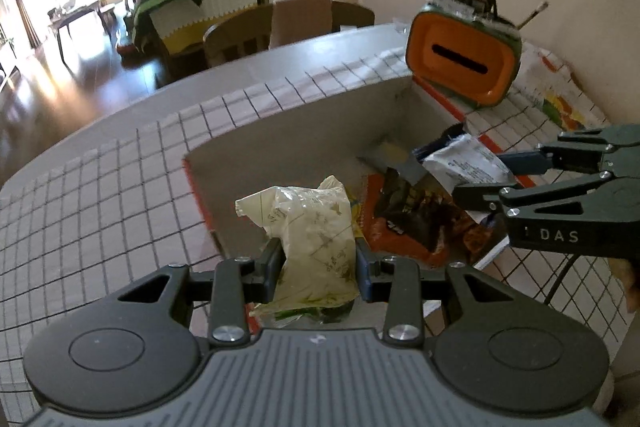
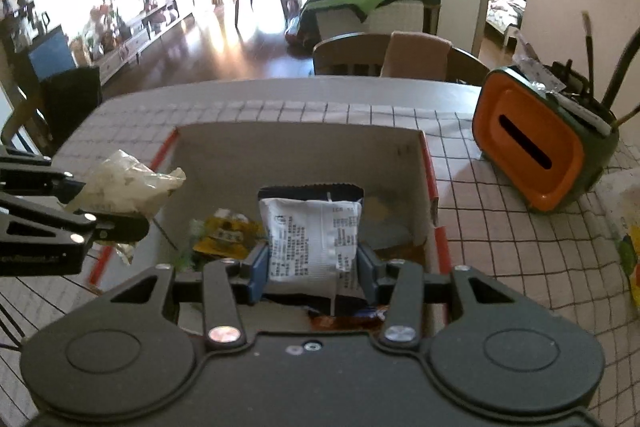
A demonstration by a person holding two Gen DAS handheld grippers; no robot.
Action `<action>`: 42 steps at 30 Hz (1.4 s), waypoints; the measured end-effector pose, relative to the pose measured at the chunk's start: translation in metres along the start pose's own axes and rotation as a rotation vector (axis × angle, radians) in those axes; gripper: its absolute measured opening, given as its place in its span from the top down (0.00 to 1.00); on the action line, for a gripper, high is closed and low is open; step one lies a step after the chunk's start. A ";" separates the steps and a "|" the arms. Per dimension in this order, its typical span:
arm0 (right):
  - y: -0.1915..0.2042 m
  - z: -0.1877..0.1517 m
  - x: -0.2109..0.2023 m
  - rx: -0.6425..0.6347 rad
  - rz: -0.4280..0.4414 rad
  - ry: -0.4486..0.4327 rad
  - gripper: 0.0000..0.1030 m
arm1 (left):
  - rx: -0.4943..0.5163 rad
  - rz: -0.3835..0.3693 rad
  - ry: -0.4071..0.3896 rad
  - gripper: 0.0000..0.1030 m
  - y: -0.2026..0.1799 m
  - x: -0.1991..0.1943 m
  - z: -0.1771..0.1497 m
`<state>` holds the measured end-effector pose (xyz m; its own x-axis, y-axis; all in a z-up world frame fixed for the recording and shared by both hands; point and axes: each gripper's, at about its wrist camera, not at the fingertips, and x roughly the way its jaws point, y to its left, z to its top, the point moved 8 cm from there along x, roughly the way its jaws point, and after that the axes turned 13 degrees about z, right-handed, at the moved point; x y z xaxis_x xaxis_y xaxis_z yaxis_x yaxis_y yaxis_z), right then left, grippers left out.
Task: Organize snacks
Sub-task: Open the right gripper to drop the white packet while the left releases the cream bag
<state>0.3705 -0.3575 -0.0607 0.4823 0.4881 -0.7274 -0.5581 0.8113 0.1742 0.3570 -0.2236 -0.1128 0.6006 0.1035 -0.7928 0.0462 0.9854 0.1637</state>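
From the left wrist, the left gripper (image 1: 316, 267) is clamped on a crumpled cream snack bag (image 1: 310, 223), its pads pressing both sides near the bag's lower half, and the bag hangs over the near left corner of the open cardboard box (image 1: 320, 119) on the checked tablecloth (image 1: 120, 187). An orange packet (image 1: 404, 223) already lies on the box floor. At the right of this view the right gripper (image 1: 486, 179) reaches in from the side, clamped on a white and blue packet (image 1: 468, 163) above the box's right part. From the right wrist, that gripper (image 2: 314, 267) grips the white packet (image 2: 312, 231) by its lower edges, above the middle of the box (image 2: 300, 147), with yellow wrappers (image 2: 224, 235) below and to its left; the left gripper (image 2: 100, 211) with its cream bag (image 2: 124, 183) is above the box's left rim. An orange tissue holder (image 2: 532, 151) stands well apart on the right. To do this step well, I judge each hand should bring its bag fully inside the walls and low before letting go, the cream bag further in from the rim so it does not catch, and the two hands should keep to their own sides of the box
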 end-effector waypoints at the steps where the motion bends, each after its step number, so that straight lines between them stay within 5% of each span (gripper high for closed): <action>1: -0.002 0.000 0.004 -0.002 0.000 0.009 0.57 | 0.003 0.006 0.013 0.65 -0.004 0.007 0.000; 21: -0.010 0.011 0.074 -0.168 0.003 0.177 0.57 | -0.013 0.029 0.238 0.65 -0.024 0.089 0.001; 37: -0.013 0.015 0.066 -0.145 0.061 0.177 0.45 | -0.041 0.036 0.202 0.60 -0.019 0.078 0.003; 42: -0.010 0.017 0.048 -0.127 0.087 0.137 0.39 | -0.061 0.030 0.166 0.50 -0.013 0.061 0.003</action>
<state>0.4109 -0.3366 -0.0861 0.3370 0.4988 -0.7985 -0.6787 0.7165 0.1612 0.3955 -0.2307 -0.1614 0.4604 0.1493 -0.8751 -0.0212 0.9873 0.1573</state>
